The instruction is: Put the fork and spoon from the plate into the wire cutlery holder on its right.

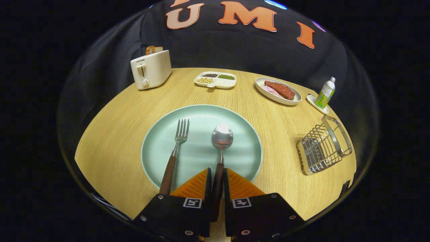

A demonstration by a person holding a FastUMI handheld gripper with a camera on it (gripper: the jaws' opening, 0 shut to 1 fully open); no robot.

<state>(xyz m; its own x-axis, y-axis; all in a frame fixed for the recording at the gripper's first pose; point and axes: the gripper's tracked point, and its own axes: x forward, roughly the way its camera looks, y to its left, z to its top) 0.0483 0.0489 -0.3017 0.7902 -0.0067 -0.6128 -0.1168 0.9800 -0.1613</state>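
Indoors, round wooden table (111, 141), black cloth wall (235, 50), jaws closed tight on spoon (221, 141) handle

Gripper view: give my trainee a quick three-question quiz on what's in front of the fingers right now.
1. True or false: the fork already stands in the wire cutlery holder.
2. What is the gripper closed on? A) the spoon handle B) the fork handle C) the plate rim
3. What sticks out of the toaster?

Key: 1 false, it lies on the plate beside the spoon. 2 A. 3 toast.
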